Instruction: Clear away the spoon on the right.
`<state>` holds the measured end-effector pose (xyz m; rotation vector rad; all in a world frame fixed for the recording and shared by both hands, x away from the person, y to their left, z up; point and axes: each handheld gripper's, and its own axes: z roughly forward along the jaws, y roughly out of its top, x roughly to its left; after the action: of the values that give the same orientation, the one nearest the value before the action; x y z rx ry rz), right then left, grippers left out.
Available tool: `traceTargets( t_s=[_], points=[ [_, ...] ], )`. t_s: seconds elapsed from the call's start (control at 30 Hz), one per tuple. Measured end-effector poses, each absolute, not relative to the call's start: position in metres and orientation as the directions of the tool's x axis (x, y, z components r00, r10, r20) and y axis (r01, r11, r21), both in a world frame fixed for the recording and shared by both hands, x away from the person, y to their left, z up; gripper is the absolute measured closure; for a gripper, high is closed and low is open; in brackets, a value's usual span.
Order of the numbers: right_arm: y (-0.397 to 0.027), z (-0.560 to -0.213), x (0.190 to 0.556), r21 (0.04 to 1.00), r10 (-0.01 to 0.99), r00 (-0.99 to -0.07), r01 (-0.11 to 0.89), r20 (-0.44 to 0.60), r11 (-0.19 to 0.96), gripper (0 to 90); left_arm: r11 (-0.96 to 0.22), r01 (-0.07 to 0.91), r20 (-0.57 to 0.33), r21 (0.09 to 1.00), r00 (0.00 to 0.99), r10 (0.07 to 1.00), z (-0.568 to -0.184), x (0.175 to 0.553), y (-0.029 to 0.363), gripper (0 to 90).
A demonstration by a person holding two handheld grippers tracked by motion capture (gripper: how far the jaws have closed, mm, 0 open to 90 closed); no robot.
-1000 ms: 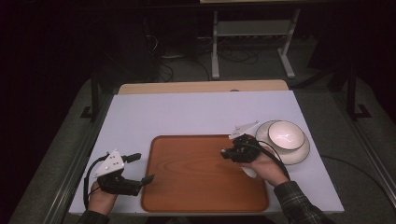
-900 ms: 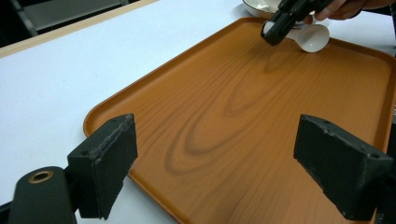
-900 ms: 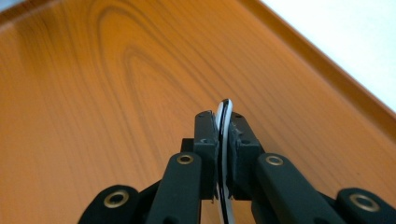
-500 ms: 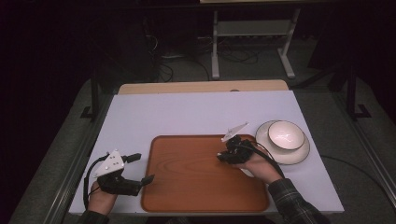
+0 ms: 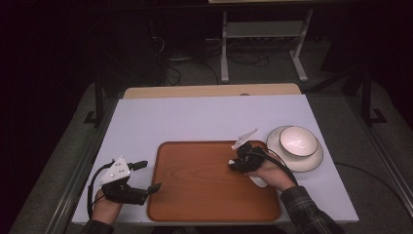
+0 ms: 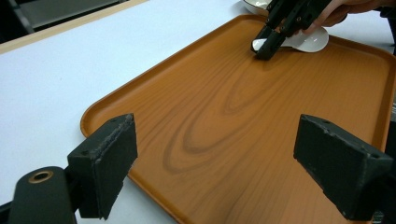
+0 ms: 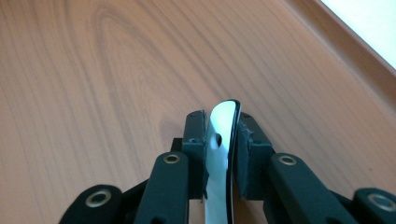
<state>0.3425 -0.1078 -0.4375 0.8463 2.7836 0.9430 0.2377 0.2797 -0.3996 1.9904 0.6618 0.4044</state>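
Since a second ago we bring our right gripper (image 5: 237, 165), clamped on the white spoon (image 7: 220, 140), from beside the bowl (image 5: 297, 141) down over the tray (image 5: 195, 195), leaving only the release, while our left gripper (image 5: 146, 176) waits agape.

Table (image 5: 195, 119) – white top, clean and flat, with a light wooden strip (image 5: 209, 90) along its far edge. Beyond it stands a pale metal stand (image 5: 265, 29) on the grey floor (image 5: 341, 105), with loose dark cables (image 5: 175, 61) lying near its feet – the background is too dark to make out.
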Motion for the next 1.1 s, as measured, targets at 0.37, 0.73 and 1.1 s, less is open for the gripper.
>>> traceTargets(
  t_s=[0.37,0.73,1.1],
  points=[
    [-0.107,-0.438,0.34,0.592,0.519,-0.85,0.462,0.085,0.66,65.4,-0.389,0.283,0.01,0.876,0.798,0.603,-0.4,0.238,0.28,12.9],
    [-0.111,-0.433,0.338,0.647,0.523,-0.846,0.458,0.107,0.609,31.4,-0.389,0.284,0.009,0.876,0.798,0.603,-0.4,0.238,0.28,12.9],
    [-0.132,-0.415,0.326,0.712,0.538,-0.836,0.441,0.105,0.547,26.7,-0.395,0.282,0.012,0.874,0.802,0.597,-0.399,0.239,0.279,12.9]
  ],
)
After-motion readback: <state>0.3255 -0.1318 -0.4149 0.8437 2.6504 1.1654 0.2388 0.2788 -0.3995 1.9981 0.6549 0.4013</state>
